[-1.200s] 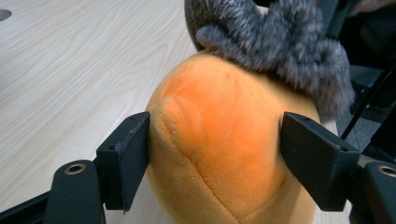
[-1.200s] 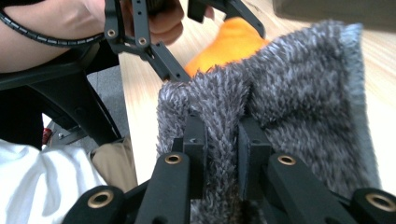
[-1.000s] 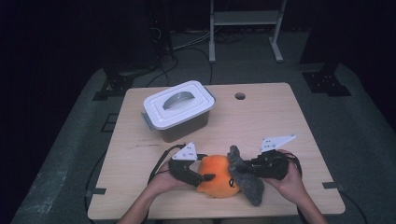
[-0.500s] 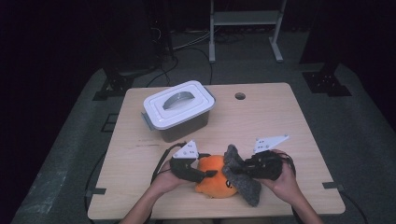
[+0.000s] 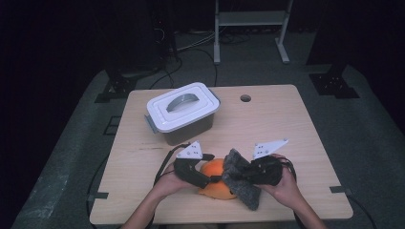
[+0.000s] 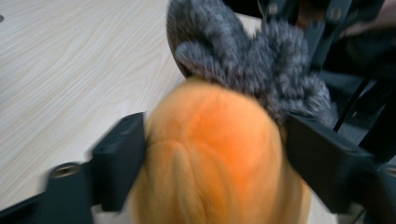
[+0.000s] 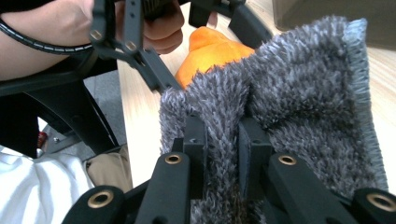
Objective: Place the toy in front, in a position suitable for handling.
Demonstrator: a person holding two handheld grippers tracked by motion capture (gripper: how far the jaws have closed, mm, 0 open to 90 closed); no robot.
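A: Status on the two grippers?

B: Orange plush toy (image 5: 216,179) sits low in the middle of the high view, on the wooden table (image 5: 267,124) near its front edge. My left gripper (image 5: 203,180) has that toy between its jaws; in the left gripper view the black jaws stand wide on either side of the orange plush (image 6: 210,154), touching its flanks. They have just been opening a little around it.

A: And the right one?

B: My right gripper (image 7: 223,154) is clamped tight on a fold of the grey fuzzy cloth (image 7: 299,102), jaws nearly together with the pile pinched between them. The cloth (image 5: 241,179) drapes over the toy's right side in the high view.

A: Anything else up there?

B: A white-lidded plastic box (image 5: 184,112) stands upper left of centre, well apart from the hands.
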